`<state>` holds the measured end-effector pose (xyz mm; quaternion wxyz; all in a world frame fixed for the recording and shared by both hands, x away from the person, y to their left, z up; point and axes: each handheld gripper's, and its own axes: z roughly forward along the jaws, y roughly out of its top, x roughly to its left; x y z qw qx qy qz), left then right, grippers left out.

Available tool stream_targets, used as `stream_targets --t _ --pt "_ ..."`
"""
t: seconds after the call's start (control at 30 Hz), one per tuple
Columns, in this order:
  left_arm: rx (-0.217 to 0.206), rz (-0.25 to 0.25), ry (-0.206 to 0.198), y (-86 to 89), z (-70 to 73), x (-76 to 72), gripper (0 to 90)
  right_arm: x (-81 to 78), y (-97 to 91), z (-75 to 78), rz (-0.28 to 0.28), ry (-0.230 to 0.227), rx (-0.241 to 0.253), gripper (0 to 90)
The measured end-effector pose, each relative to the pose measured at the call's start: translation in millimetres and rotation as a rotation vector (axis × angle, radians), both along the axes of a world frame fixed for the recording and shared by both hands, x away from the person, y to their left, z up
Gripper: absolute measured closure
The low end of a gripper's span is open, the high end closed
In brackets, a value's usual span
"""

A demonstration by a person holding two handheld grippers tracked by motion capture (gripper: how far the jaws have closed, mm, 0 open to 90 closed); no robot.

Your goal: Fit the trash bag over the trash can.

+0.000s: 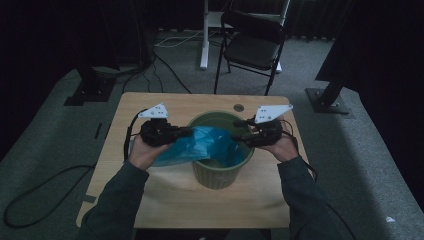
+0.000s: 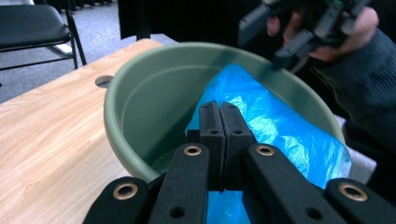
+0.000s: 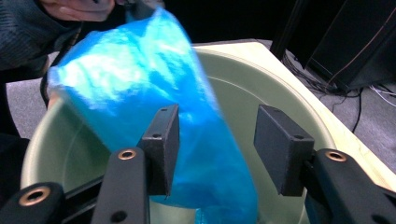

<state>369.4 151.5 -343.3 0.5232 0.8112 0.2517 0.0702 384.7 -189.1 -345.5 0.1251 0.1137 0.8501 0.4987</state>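
**Blue bag being fitted into green bin**

Nearest, the left gripper (image 2: 219, 116) was clamped on the thin blue plastic bag (image 1: 200, 145), which was draped across the round green plastic bin (image 1: 218, 175). Opposite, the right gripper (image 3: 217, 149) was held unclenched over the bin. The far edge would best be pinched there and spread apart.

1. The place looks like a recording studio or lab space, not a home, though the dim light makes it hard to be sure.
2. Black curtains (image 1: 380, 45) hang around the grey carpeted floor (image 1: 365, 165).
3. Cables (image 1: 165, 67) trail across the carpet between stand bases (image 1: 90, 90).
4. A lone wooden table (image 1: 175, 200) and a black folding chair (image 1: 252, 45) are the only furniture.
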Motion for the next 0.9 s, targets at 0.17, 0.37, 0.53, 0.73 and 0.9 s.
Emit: stream_targets --t 0.17,0.37,0.53,0.73,0.9 --pt "-0.026 0.053 0.007 -7.3 4.0 8.7 89.1 -3.6 2.0 0.8 0.013 -0.006 0.004 49.1" --pt "-0.044 0.120 0.007 -15.0 7.5 14.9 89.2 -6.8 7.2 -0.8 0.025 0.000 0.003 47.4" --pt "-0.039 0.167 -0.001 -23.1 10.5 17.2 89.2 -9.1 14.2 -2.2 0.036 -0.001 0.004 43.8" --pt "-0.023 0.188 -0.013 -32.7 12.7 17.4 89.2 -13.6 23.1 -0.8 0.051 -0.013 0.002 38.8" --pt "-0.029 0.191 -0.013 -37.1 13.8 17.8 89.1 -18.1 31.9 0.7 0.055 -0.041 -0.008 42.4"
